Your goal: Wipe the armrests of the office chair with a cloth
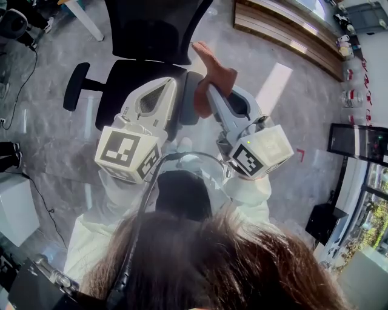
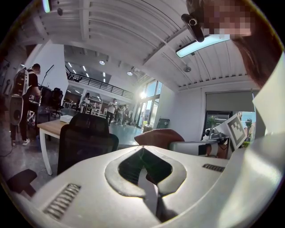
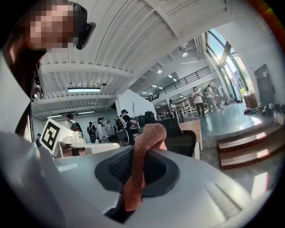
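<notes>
The black office chair [image 1: 136,85] stands ahead of me, backrest [image 1: 154,27] at the far side. Its left armrest [image 1: 75,86] sticks out at the left; the right armrest [image 1: 191,97] lies between my two grippers. My right gripper [image 1: 210,92] is shut on an orange-brown cloth [image 1: 213,74], which bunches up above that armrest. In the right gripper view the cloth [image 3: 141,156] hangs pinched between the jaws of the right gripper [image 3: 143,151]. My left gripper [image 1: 171,85] hovers over the seat, shut and empty, and its jaws meet in the left gripper view [image 2: 142,149].
Wooden steps [image 1: 285,33] run along the far right. A monitor [image 1: 357,142] stands at the right edge, a white desk leg [image 1: 85,18] at the top left, and a cable [image 1: 18,91] lies on the floor. People stand far off by a wooden table [image 2: 51,127].
</notes>
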Motion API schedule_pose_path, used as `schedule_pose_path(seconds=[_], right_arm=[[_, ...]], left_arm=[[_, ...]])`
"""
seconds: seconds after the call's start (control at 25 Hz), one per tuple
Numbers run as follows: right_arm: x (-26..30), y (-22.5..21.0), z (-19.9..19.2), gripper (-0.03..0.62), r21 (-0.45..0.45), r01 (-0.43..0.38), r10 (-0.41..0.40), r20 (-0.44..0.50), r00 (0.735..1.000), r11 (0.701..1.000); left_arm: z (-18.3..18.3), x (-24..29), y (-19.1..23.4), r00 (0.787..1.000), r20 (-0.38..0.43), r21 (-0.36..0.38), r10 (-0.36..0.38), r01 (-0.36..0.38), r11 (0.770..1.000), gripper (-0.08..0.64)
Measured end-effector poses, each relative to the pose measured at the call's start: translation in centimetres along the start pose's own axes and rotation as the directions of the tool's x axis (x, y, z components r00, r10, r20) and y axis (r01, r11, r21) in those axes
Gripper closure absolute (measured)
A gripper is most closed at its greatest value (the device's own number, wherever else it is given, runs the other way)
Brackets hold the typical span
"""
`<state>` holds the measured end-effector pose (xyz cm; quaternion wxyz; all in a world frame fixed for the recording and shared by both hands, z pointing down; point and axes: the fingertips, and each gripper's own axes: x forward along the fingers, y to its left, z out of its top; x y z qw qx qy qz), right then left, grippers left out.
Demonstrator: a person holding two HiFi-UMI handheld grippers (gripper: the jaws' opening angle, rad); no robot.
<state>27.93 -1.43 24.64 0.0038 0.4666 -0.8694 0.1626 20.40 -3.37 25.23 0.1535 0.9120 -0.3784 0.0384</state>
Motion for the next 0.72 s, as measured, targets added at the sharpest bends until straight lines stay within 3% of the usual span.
schedule_pose_path(seconds=[0.72], right_arm=[[-0.13, 0.67, 0.44, 0.567, -0.006, -0.034, 0.034, -0.004, 0.999, 0.999]], left_arm=[[0.41, 0.08, -0.39, 1.0, -0.001, 0.015, 0.007, -0.007, 1.0, 0.558]])
